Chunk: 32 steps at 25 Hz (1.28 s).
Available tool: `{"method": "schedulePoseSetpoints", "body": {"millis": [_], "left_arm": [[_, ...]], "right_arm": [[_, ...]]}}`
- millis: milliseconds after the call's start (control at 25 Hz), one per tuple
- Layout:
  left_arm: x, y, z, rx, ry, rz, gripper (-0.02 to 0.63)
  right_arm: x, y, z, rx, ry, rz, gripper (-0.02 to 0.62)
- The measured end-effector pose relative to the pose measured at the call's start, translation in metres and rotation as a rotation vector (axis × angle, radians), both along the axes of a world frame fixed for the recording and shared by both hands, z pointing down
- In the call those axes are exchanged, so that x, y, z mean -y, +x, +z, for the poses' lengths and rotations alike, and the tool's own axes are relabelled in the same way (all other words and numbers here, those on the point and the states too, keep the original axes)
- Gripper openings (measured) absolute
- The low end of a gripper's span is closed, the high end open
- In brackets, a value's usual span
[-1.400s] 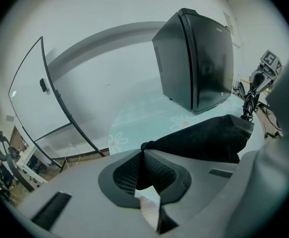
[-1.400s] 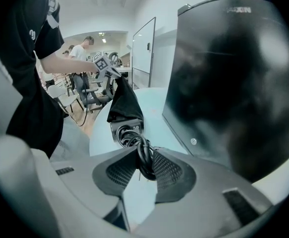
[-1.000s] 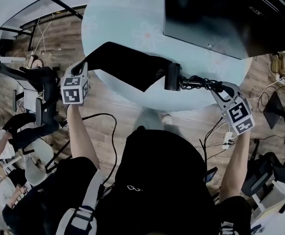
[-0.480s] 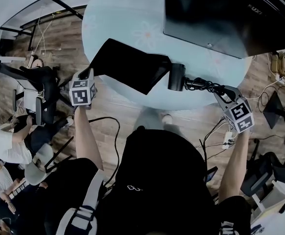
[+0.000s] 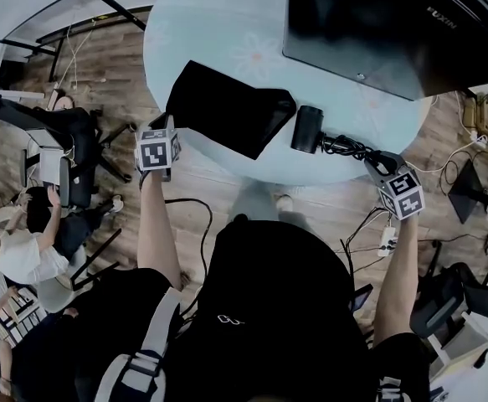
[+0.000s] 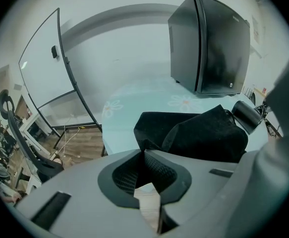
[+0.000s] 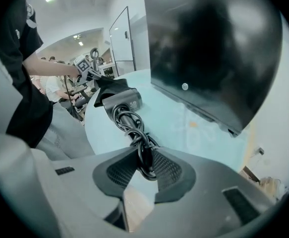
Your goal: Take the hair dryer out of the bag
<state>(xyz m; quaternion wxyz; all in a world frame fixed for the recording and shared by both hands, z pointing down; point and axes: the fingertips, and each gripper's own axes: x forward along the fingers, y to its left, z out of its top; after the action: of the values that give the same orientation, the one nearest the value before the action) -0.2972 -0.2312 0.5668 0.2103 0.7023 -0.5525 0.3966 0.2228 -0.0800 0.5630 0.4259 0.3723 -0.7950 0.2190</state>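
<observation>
At the counter's near edge, the person holding the rig stands in a black top with both arms stretched forward. The left gripper [image 5: 167, 124] is clamped narrow on a corner of the black cloth bag [image 5: 227, 107]. The right gripper [image 5: 371, 156] is pinched on the coiled black cord [image 5: 341, 145], and its jaws have just been closing with that cord between them.

The hair dryer [image 5: 308, 129] is out of the bag. Its black barrel rests on the counter [image 5: 218, 32], just beside the bag's mouth, with its cord trailing off past the rim to the right gripper. The bag lies spread on the surface, close to the edge.

The counter is round and pale blue with a faint flower print. Farther back on it sits a big black boxy appliance [image 5: 369, 23], well apart from the bag.

Around it all runs a wood-plank floor [image 5: 218, 187] with a white power strip [image 5: 388, 239] under the right arm. An office chair [image 5: 72, 141] and a seated person [image 5: 26, 249] are off to the left. Beyond the counter stands a white panel on a black frame [image 6: 40, 78].

A second ago the bag and dryer were held out over the counter's edge. Now both have come in onto the surface, and the two grippers have dropped down with them.
</observation>
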Motion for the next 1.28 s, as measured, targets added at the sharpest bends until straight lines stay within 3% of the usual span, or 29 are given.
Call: {"method": "schedulePoseSetpoints", "body": {"millis": [160,320,440,560,760,920,1280], "left_arm": [[-0.007,-0.008,0.007,0.016,-0.022,-0.046,0.025],[-0.013,-0.014,0.009,-0.026,-0.020,-0.120,0.041],[-0.019,-0.016,0.006,-0.041,-0.013,-0.151,0.119],[-0.025,-0.022,0.002,-0.057,-0.002,-0.196,0.133],[-0.028,-0.014,-0.032,-0.126,0.098,-0.235,0.132],[-0.022,0.024,-0.069,-0.229,0.200,-0.212,0.126],[-0.028,0.127,-0.143,-0.349,0.359,-0.034,0.077]], "right_arm": [[-0.004,0.002,0.014,-0.008,-0.016,0.015,0.098],[-0.003,0.004,0.016,-0.002,0.001,0.065,0.098],[-0.001,0.007,0.018,-0.024,0.011,0.111,0.112],[0.000,0.012,0.011,-0.021,0.045,0.163,0.170],[0.014,0.006,-0.038,0.111,0.180,0.255,0.187],[0.034,-0.015,-0.082,0.233,0.308,0.296,0.163],[0.053,-0.075,-0.168,0.455,0.516,0.289,0.055]]}}
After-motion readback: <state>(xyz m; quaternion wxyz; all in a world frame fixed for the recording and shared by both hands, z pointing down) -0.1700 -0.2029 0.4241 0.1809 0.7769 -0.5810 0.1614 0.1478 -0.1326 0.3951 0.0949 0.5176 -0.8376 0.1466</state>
